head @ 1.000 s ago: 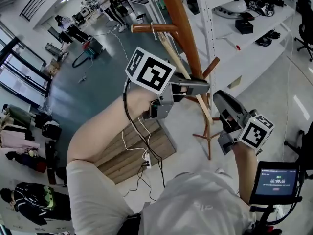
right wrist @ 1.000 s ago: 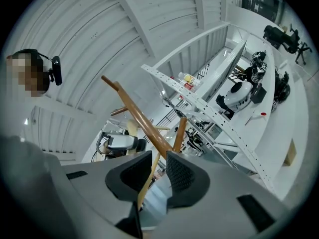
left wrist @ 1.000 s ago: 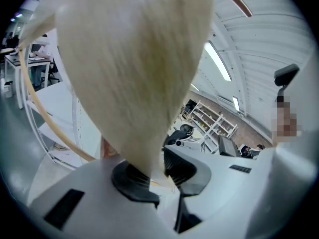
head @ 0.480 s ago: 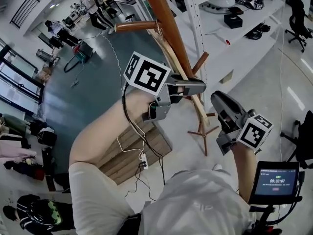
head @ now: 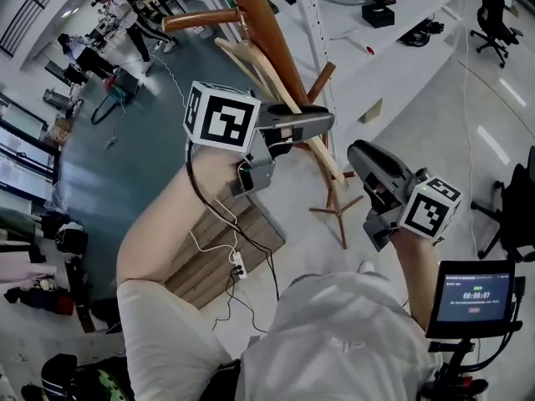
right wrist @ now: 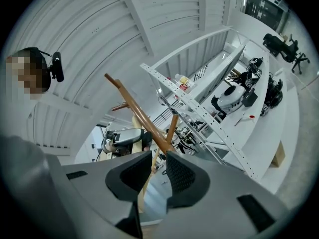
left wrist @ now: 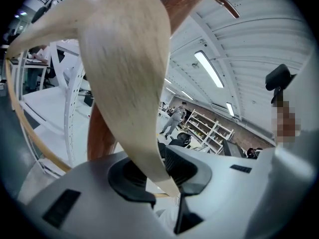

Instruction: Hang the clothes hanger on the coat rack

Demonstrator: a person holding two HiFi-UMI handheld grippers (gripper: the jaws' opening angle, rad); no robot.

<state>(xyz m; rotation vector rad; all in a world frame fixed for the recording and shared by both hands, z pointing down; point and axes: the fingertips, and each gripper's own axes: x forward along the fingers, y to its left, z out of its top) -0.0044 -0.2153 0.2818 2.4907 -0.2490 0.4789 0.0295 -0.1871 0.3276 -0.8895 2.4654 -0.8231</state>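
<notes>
A pale wooden clothes hanger (head: 255,63) leans along the brown coat rack pole (head: 266,25). Its top end reaches a level peg (head: 201,19); whether the hook rests on it I cannot tell. My left gripper (head: 323,124) is shut on the hanger's lower arm. In the left gripper view the broad pale hanger (left wrist: 124,63) runs down between the pads (left wrist: 159,166), with the pole (left wrist: 99,133) behind. My right gripper (head: 358,151) hovers to the right of the rack, apart from it. Its jaws (right wrist: 158,164) stand a narrow gap apart with nothing between them, facing the rack (right wrist: 137,111).
White metal shelving (head: 380,53) with gear on it stands right behind the rack. The rack's feet (head: 334,211) spread on the floor next to a wooden pallet (head: 221,253) with a power strip (head: 239,266). A small screen (head: 472,295) sits at lower right. People (head: 117,7) work far off.
The whole view has shifted, so rack and peg sit further up and left. My left gripper still holds the hanger against the pole. The right gripper has drifted slightly.
</notes>
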